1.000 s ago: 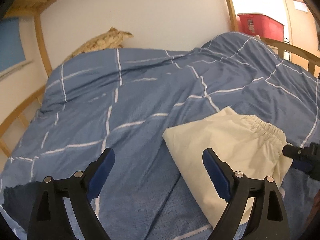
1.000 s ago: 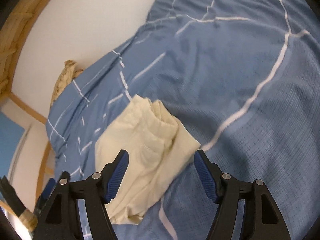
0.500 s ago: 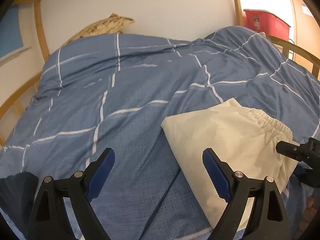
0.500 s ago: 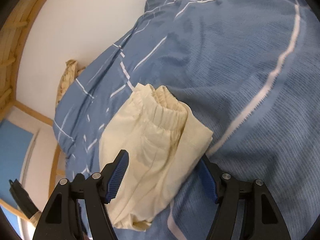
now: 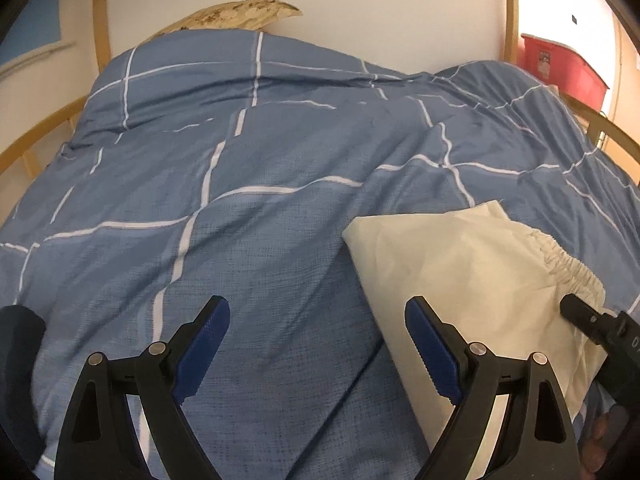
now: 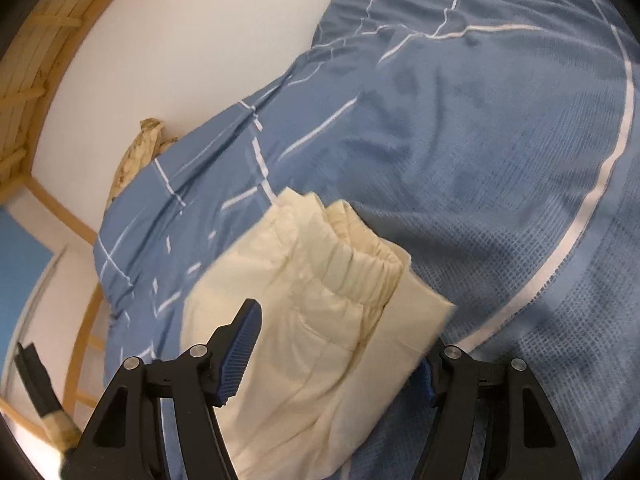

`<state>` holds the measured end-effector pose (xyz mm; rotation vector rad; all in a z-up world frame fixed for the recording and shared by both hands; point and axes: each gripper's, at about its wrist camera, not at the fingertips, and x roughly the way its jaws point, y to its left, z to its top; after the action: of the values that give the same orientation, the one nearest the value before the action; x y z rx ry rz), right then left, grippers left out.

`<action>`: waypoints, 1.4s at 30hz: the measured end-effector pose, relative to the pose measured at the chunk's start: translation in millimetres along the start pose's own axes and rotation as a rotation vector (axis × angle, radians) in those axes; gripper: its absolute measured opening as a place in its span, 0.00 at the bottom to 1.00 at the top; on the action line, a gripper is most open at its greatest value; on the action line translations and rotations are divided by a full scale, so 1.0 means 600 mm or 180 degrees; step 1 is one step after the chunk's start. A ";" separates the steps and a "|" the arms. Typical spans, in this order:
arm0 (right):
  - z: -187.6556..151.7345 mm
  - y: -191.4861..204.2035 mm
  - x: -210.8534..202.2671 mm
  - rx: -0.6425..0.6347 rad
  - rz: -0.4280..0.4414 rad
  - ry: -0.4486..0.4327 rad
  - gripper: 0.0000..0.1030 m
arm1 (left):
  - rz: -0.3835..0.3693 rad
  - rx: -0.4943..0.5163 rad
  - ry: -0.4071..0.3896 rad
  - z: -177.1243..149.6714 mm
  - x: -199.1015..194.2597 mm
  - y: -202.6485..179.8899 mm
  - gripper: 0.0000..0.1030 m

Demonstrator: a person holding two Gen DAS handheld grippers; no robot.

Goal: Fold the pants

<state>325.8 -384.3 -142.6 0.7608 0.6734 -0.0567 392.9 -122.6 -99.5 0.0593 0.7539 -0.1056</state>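
Note:
The cream pants [image 5: 472, 280] lie folded in a compact bundle on the blue checked duvet [image 5: 260, 208], elastic waistband at the right. My left gripper [image 5: 316, 344] is open and empty, its right finger just over the bundle's near left edge. In the right wrist view the pants [image 6: 312, 320] lie between the open jaws of my right gripper [image 6: 340, 344], with the waistband [image 6: 360, 268] toward the far side. The fabric covers the right finger's pad. The right gripper's tip also shows in the left wrist view [image 5: 592, 320] at the bundle's right edge.
A patterned pillow [image 5: 236, 12] lies at the head of the bed against the white wall. A wooden bed frame [image 5: 100, 24] surrounds the mattress. A red storage bin [image 5: 560, 64] stands beyond the bed at the far right.
My right gripper has moved forward so the folded pants now sit between its open jaws. My left gripper has shifted and tilted slightly; the pants appear a bit nearer to it.

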 end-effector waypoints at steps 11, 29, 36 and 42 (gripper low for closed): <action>0.003 -0.027 -0.013 0.0159 0.0298 -0.0116 0.41 | -0.0087 0.0271 -0.0094 -0.001 0.004 -0.025 0.87; -0.007 0.008 -0.019 -0.0421 -0.0300 -0.0248 0.33 | -0.0665 -0.0116 0.0309 0.046 0.095 -0.007 0.61; -0.013 0.019 -0.019 -0.0569 -0.0436 -0.0296 0.33 | -0.0821 -0.0148 0.0413 0.034 0.127 -0.011 0.56; -0.014 0.023 -0.015 -0.0604 -0.0481 -0.0299 0.33 | -0.1061 -0.0210 0.0427 0.033 0.144 -0.015 0.37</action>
<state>318.0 -370.3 -133.1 0.5211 0.6360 -0.1633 467.8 -139.8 -144.3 -0.1238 0.8963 -0.3969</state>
